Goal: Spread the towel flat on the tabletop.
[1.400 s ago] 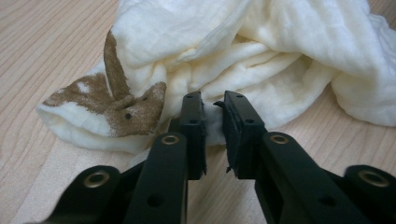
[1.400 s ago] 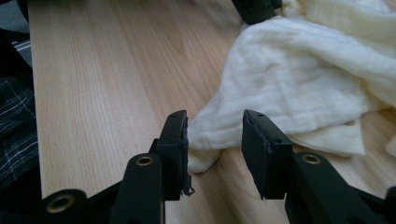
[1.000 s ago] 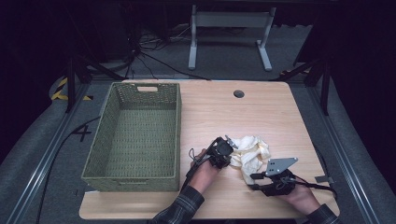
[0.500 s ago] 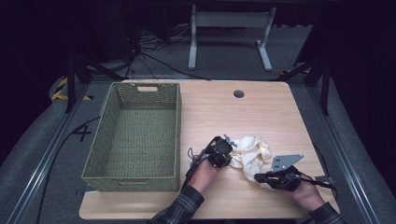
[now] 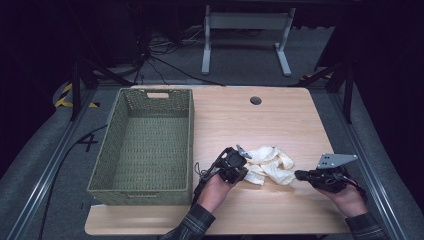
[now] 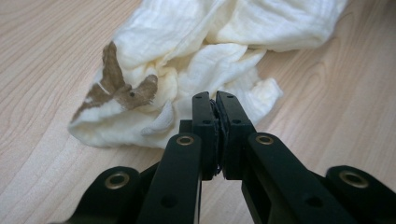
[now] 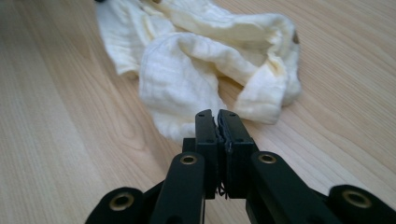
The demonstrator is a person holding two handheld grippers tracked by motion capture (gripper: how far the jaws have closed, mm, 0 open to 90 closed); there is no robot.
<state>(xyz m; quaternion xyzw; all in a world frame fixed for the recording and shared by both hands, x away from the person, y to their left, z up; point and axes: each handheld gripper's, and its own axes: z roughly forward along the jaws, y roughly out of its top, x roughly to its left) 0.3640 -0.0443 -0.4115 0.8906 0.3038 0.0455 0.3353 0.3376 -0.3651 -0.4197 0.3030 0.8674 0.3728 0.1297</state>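
Note:
A crumpled cream cloth (image 5: pixel 270 162) lies on the wooden table (image 5: pixel 260 125), toward its front. The left gripper view shows the cloth (image 6: pixel 210 60) with a brown animal print (image 6: pixel 121 88) on one fold. My left gripper (image 5: pixel 245 167) sits at the cloth's left edge. There the left gripper (image 6: pixel 215 100) has its jaws shut, tips against the fabric, and I see no cloth between them. My right gripper (image 5: pixel 299 175) lies to the right of the cloth. Seen along its own jaws, the right gripper (image 7: pixel 217 116) is shut and empty, just short of the cloth (image 7: pixel 187 70).
A green woven basket (image 5: pixel 145 145) with nothing inside stands on the table's left half, close to my left hand. A round cable hole (image 5: pixel 256 100) is near the far edge. Bare wood stretches behind the cloth.
My right gripper has drawn away from the cloth toward the right. The left gripper and the cloth have stayed in place.

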